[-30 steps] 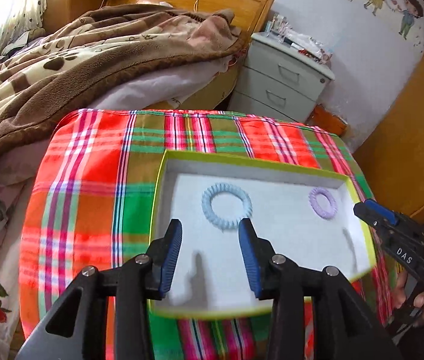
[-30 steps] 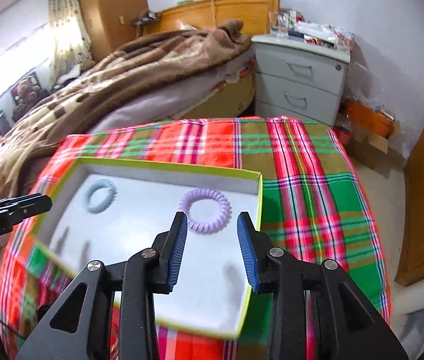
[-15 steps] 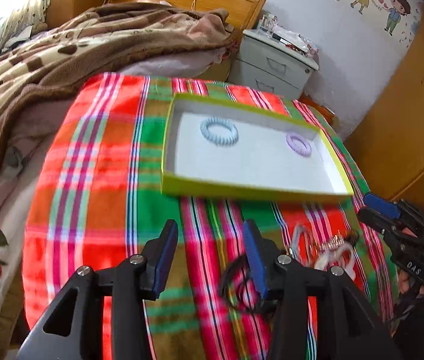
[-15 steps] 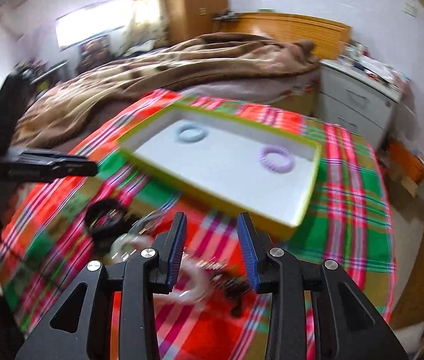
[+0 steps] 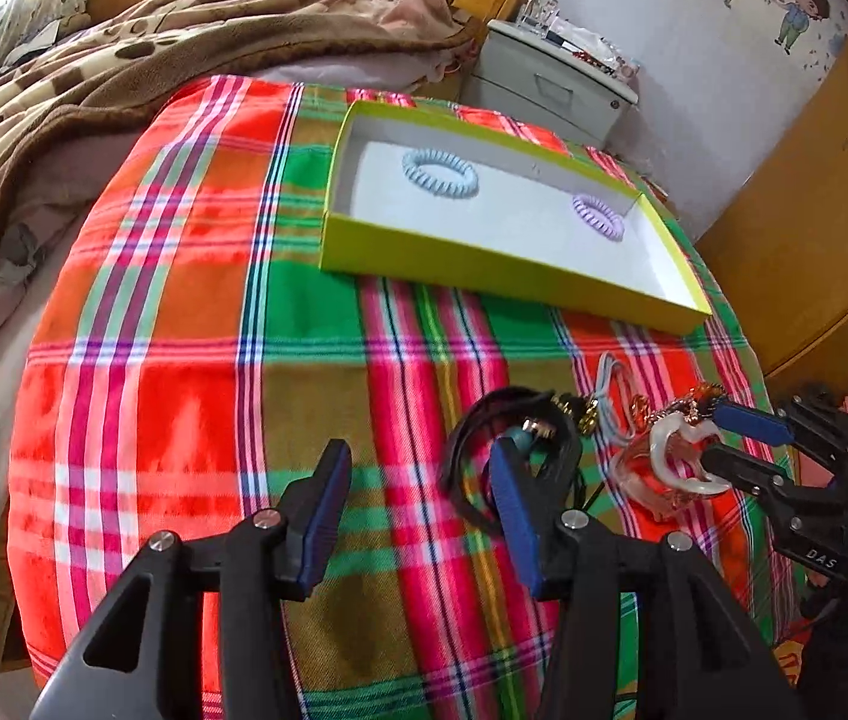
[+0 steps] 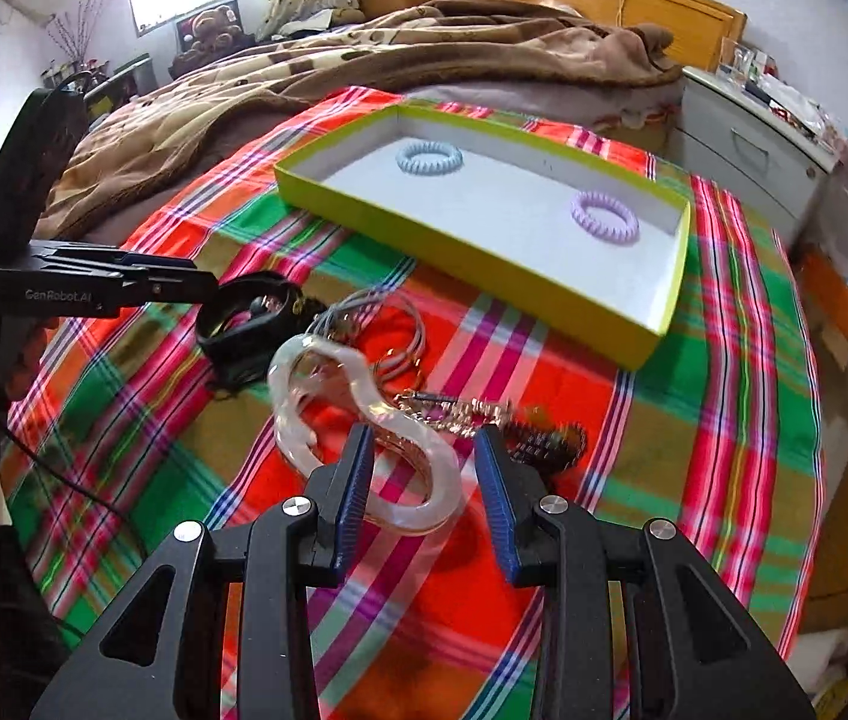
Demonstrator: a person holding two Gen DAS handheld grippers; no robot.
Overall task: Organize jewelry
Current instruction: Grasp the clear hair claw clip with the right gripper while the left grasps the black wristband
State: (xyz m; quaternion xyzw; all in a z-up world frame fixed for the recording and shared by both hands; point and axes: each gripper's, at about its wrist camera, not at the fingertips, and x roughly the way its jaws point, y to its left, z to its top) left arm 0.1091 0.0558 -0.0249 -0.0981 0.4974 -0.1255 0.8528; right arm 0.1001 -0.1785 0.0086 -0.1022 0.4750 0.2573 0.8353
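Observation:
A shallow yellow-green box lies on the plaid cloth and holds a blue spiral hair tie and a purple one. Nearer lies a pile: a black band, a grey cord loop, a gold chain and a clear wavy bangle. My left gripper is open, its right finger at the black band. My right gripper is open with its jaws on either side of the bangle's near loop.
The plaid cloth covers a table next to a bed with a brown blanket. A grey nightstand stands behind the box. Wooden wardrobe doors are on the right.
Both grippers pulled back from over the box and dropped toward the jewelry pile near the table's front. The right gripper now straddles the clear bangle; the left sits by the black band.

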